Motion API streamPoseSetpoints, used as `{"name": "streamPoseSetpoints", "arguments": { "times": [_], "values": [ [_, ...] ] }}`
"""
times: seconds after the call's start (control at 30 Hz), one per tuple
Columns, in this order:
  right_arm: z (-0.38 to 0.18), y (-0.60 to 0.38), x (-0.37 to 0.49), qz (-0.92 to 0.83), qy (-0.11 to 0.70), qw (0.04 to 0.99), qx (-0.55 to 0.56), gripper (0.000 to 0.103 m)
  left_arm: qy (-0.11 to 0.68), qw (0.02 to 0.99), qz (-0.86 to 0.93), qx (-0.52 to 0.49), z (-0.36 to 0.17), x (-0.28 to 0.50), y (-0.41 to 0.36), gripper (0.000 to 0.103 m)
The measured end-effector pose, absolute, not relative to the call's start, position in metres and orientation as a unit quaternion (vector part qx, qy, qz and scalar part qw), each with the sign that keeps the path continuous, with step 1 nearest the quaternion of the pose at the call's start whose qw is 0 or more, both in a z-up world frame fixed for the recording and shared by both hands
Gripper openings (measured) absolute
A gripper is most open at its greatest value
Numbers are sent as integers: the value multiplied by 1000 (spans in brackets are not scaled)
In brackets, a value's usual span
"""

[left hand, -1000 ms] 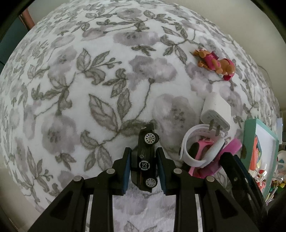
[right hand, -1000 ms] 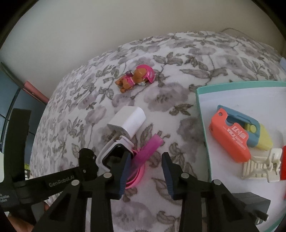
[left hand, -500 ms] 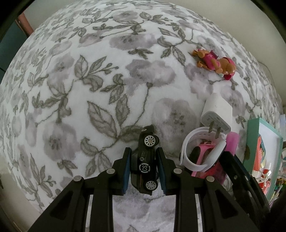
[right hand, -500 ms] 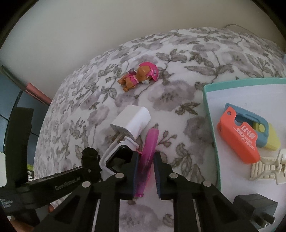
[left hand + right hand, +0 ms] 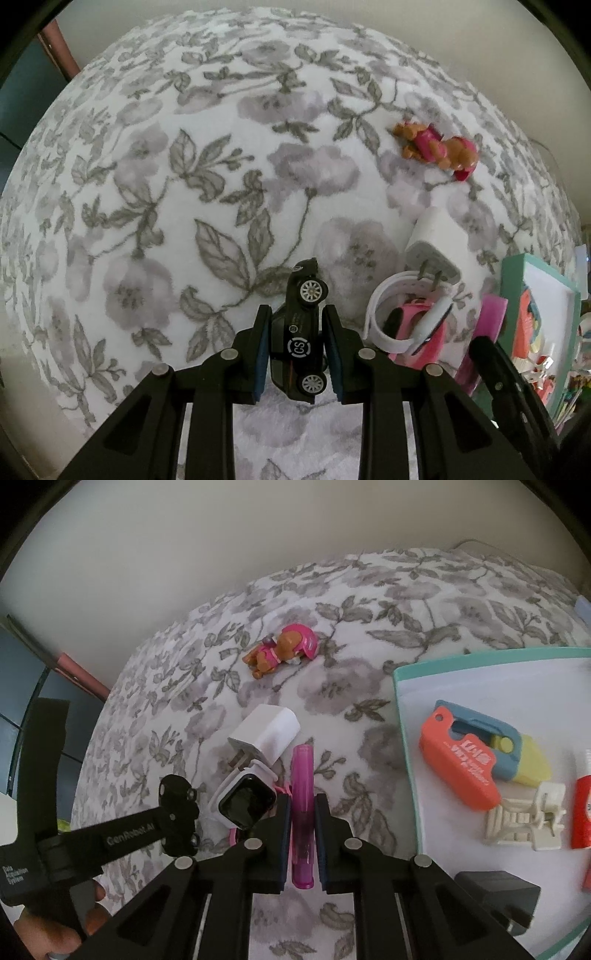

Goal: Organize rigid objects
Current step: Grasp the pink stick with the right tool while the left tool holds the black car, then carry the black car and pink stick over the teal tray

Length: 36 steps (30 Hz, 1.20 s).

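Observation:
My left gripper (image 5: 297,325) is shut on a black toy car (image 5: 301,332), held nose-up just above the flowered bedspread (image 5: 184,166); the same gripper and car (image 5: 179,812) show at the left of the right wrist view. My right gripper (image 5: 302,808) is shut on a translucent purple stick (image 5: 303,797), whose far end points at a white charger (image 5: 266,734). A white smartwatch (image 5: 245,801) with a dark screen lies just left of the stick, over a pink band (image 5: 417,328).
A pink and brown toy pup (image 5: 282,651) lies farther back on the spread. To the right is a teal-rimmed white tray (image 5: 402,716) holding an orange and blue tool (image 5: 469,753), a cream clip (image 5: 524,816) and a black adapter (image 5: 495,893). A hand (image 5: 55,934) grips the left gripper's handle.
My right gripper's jaws have come together on the purple stick, which now lies straight between them and has lifted slightly. The left gripper keeps its hold on the car, nearly still.

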State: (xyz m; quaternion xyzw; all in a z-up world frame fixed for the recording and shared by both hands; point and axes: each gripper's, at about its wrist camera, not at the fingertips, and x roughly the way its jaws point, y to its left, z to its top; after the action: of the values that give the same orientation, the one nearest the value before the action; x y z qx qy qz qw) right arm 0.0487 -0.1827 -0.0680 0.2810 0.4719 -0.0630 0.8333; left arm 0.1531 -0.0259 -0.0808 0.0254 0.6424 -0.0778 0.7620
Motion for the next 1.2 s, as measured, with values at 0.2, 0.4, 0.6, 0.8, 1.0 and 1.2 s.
{"name": "streamPoseSetpoints", "arguments": {
  "times": [0.2,0.4,0.6,0.8,1.0,1.2],
  "values": [
    [-56,-188,40,-65,460,839,282,13,619,782,-76,26,-58,142,-28,29],
    [-26,-202,25,-76,427,856,280,13,589,802,-94,20,-25,134,-35,29],
    [-4,-221,8,-103,405,865,277,13,564,817,-121,16,2,121,-49,29],
    [8,-253,-16,-148,393,861,288,13,540,828,-149,26,23,103,-73,29],
    [4,-292,-45,-196,393,838,324,13,529,826,-188,50,33,78,-105,29],
    [0,-326,-72,-242,393,819,342,13,532,815,-220,69,32,57,-135,29]
  ]
}}
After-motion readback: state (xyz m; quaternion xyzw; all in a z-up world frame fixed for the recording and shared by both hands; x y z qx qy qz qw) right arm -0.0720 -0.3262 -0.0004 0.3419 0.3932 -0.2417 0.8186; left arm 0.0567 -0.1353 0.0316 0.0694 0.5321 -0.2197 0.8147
